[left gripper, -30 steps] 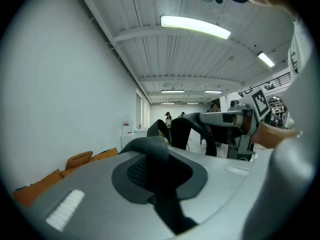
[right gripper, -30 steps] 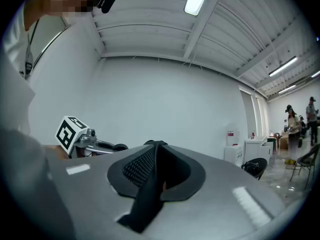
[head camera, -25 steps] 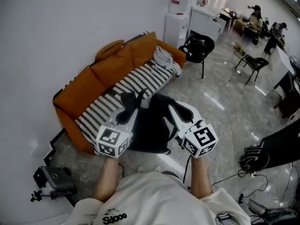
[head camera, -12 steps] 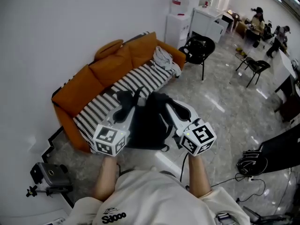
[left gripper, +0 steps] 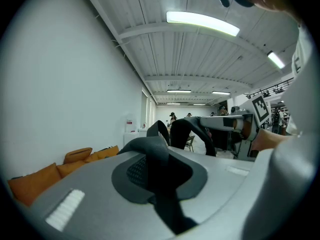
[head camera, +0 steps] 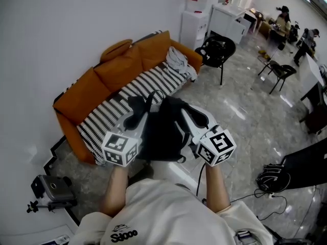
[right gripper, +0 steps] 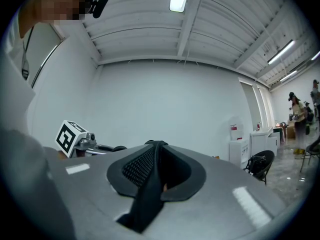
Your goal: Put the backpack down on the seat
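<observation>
In the head view the black backpack (head camera: 163,137) hangs in the air between the two claws, just in front of the orange sofa (head camera: 115,70) and not yet resting on its striped seat (head camera: 145,88). It looks like soft woven fabric that sags under its own weight. I judge it limp, not fragile and not very heavy, and best carried by its straps, one on each side. The left claw (head camera: 137,111) and the right claw (head camera: 196,119) each reach a dark strap at the top of the bag. A crumpled grey cloth (head camera: 179,63) lies at the far end of the sofa, so the near part of the seat seems the better place. In the left gripper view the jaws are pressed together on a flat black strap (left gripper: 160,194); this webbing is thin and smooth and could slide a little. In the right gripper view the jaws are likewise clamped on a narrow black strap (right gripper: 147,189), with a finely gridded black surface against it.
</observation>
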A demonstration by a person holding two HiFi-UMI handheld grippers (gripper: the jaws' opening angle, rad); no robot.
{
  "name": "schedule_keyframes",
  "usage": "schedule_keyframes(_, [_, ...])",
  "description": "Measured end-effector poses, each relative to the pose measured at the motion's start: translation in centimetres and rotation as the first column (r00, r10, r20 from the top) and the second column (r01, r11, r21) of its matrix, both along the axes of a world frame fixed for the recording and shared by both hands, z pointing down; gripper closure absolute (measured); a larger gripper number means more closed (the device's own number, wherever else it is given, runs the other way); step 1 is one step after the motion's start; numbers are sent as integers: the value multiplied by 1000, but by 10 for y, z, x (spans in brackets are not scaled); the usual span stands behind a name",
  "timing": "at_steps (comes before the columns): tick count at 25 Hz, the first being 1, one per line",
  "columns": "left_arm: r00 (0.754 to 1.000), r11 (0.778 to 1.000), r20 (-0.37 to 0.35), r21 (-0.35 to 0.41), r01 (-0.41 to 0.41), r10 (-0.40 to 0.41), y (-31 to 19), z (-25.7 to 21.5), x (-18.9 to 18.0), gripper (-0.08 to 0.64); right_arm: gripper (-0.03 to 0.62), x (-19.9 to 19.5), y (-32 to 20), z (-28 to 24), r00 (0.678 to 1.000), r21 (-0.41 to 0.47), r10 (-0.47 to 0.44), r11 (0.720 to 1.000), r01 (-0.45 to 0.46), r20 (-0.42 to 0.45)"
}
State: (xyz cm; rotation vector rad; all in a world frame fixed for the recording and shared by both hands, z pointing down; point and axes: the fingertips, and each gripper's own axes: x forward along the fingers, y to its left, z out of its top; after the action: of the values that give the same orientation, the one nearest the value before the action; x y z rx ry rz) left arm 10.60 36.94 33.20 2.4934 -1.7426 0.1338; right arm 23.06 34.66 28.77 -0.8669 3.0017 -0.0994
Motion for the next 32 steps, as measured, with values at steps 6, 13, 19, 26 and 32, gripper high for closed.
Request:
schedule_keyframes(6, [1000, 1000, 1, -5, -3, 3, -33, 7, -2, 520, 538, -2, -34, 7, 1000, -7, 0, 1000, 0, -1])
schedule_keyframes(13, [1000, 1000, -5, -11, 4, -4, -82, 16, -20, 520, 540, -20, -82, 14, 1000, -10, -3, 1000, 3, -17])
schedule_keyframes(19, [1000, 999, -5, -32, -11, 10, -135, 28, -38, 520, 540, -39, -135, 27, 999, -32, 16, 999, -17, -40])
schedule_keyframes(26, [999, 998, -14, -64, -30, 29, -204, 37, -65, 520, 540, -67, -203, 33, 998, -58, 29, 998, -32, -47])
schedule_keyframes(32, [999, 996, -12, -80, -42, 41, -260, 38, -86, 520, 540, -89, -258, 33, 998, -71, 42, 996, -46, -54])
